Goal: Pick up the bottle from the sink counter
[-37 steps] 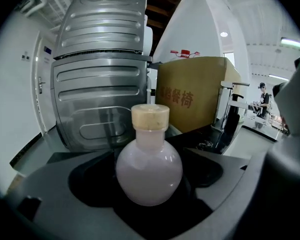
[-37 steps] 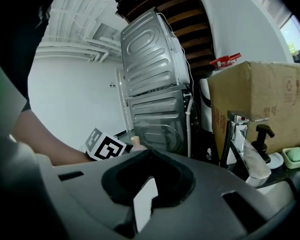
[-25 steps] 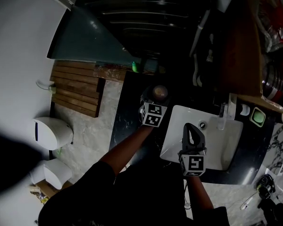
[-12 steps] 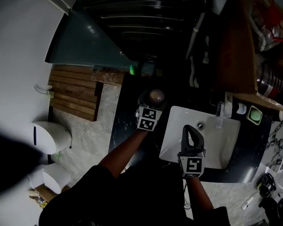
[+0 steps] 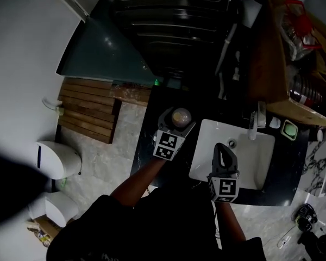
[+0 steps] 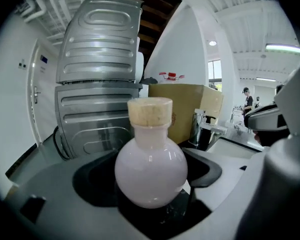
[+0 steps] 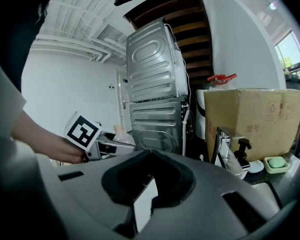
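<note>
Jaws of the left gripper (image 6: 151, 186) are clamped on the round belly of the bottle (image 6: 150, 159), one dark pad to each side. The widest part of the flask appears to have been chosen because the pads can cup it there, whereas the short neck offers little hold. The bottle is held upright, so the cork stopper (image 6: 150, 112) points up and can be left alone. From the head view the bottle is seen over the dark counter (image 5: 148, 140), just left of the white sink (image 5: 255, 170); whether its base is clear of the counter cannot be told.

The right gripper (image 7: 146, 186) is held over the sink with its jaws drawn together and nothing between them, presumably parked out of the way. Behind the bottle a ribbed metal appliance (image 6: 97, 74) is seen, and beside it a cardboard box (image 7: 250, 119), with a tap (image 7: 222, 146) and a green soap (image 7: 276, 163) nearby.

No label or brand is seen on the bottle. Print is visible on the box but is too small to be read; only square black-and-white markers are carried by the grippers.
</note>
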Action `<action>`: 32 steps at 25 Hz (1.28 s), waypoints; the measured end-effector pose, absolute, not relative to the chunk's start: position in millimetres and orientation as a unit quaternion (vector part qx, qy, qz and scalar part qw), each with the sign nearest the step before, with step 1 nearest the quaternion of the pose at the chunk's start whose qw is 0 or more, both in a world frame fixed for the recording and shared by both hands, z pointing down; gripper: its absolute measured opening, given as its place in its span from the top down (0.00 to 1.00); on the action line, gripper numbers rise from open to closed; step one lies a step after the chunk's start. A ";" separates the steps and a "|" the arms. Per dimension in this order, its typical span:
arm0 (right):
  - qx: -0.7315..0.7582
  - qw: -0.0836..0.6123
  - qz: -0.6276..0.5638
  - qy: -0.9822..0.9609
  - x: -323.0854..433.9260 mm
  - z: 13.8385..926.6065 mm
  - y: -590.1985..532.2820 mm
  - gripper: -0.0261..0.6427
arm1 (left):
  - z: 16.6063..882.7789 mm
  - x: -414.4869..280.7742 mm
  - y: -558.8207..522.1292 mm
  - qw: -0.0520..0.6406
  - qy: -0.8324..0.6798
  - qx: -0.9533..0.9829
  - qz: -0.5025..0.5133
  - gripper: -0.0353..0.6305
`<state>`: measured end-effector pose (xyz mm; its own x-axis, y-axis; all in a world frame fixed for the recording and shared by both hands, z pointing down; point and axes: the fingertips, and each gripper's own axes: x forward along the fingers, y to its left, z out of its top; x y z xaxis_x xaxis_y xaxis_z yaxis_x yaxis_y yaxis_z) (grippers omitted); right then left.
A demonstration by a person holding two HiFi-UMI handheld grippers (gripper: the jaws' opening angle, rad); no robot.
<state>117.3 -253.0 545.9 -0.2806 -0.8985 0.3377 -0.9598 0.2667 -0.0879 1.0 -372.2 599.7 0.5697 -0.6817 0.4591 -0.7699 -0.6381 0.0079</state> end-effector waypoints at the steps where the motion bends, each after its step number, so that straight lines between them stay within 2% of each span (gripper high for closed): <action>1: 0.592 0.111 0.131 -0.787 115.2 542.3 -249.8 0.90 | 592.5 -1.4 -364.2 0.099 -0.410 0.882 0.210 0.34; 7: 0.602 0.123 0.132 -0.778 99.0 528.6 -216.8 0.90 | 554.0 -21.9 -318.3 0.107 -0.418 0.887 0.168 0.34; 12: 0.617 0.104 0.114 -0.772 83.6 502.5 -187.6 0.90 | 528.3 -40.6 -275.3 0.078 -0.417 0.890 0.168 0.34; 17: 0.616 0.130 0.077 -0.773 62.5 483.8 -153.6 0.90 | 518.0 -50.8 -226.3 0.095 -0.405 0.896 0.154 0.34; 22: 0.620 0.120 0.070 -0.772 45.4 470.6 -119.9 0.90 | 509.9 -50.3 -177.5 0.104 -0.383 0.907 0.139 0.34; 32: 0.638 0.101 0.072 -0.760 67.9 459.5 -78.5 0.90 | 493.4 -40.4 -129.7 0.097 -0.371 0.915 0.123 0.34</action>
<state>67.9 -78.5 459.5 -0.1651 -0.9551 0.2461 -0.9843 0.1753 0.0199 -40.4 -129.7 493.4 0.6942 -0.6552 0.2980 -0.7032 -0.7057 0.0864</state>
